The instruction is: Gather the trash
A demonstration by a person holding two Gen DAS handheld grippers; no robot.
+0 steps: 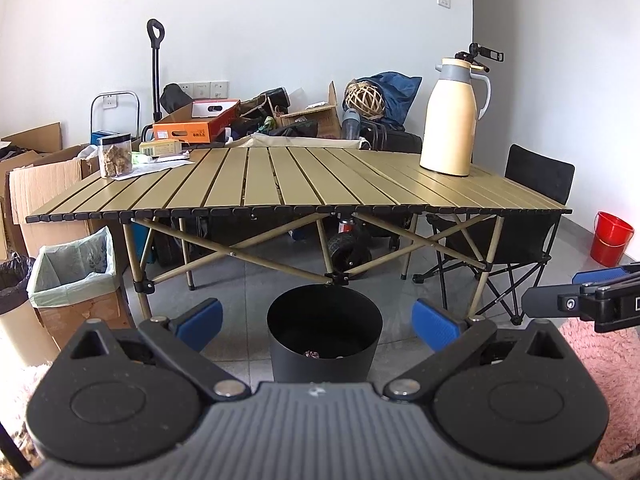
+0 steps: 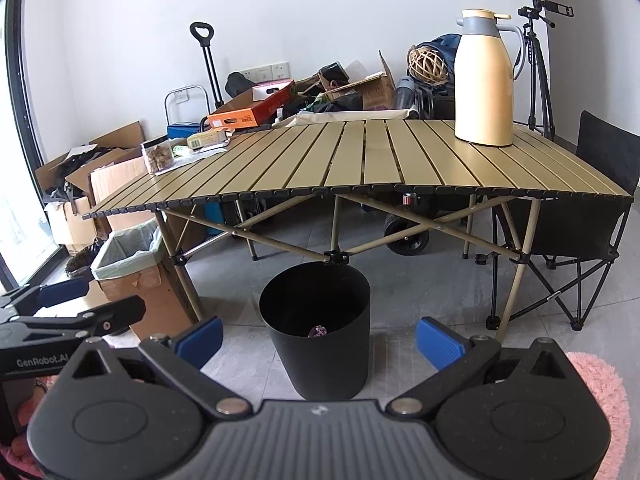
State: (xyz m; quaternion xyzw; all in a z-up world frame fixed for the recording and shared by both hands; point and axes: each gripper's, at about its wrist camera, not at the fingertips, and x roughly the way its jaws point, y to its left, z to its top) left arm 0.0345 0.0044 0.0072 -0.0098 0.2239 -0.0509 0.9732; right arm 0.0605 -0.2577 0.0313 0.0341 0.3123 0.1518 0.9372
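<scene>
Left tongs (image 1: 318, 322) and right tongs (image 2: 319, 341) both stand spread wide with nothing between the blue pads. Each hangs above the grey tile floor, facing the black waste bin (image 1: 324, 334) that stands just in front of the slatted folding desk (image 1: 304, 178). A small crumpled piece of trash (image 2: 317, 331) lies inside the bin. A cream thermos jug (image 1: 454, 116) stands upright on the desk's right part.

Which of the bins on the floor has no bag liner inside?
The round black bin in front of the table; the cardboard box bin at left has a pale green liner.
</scene>
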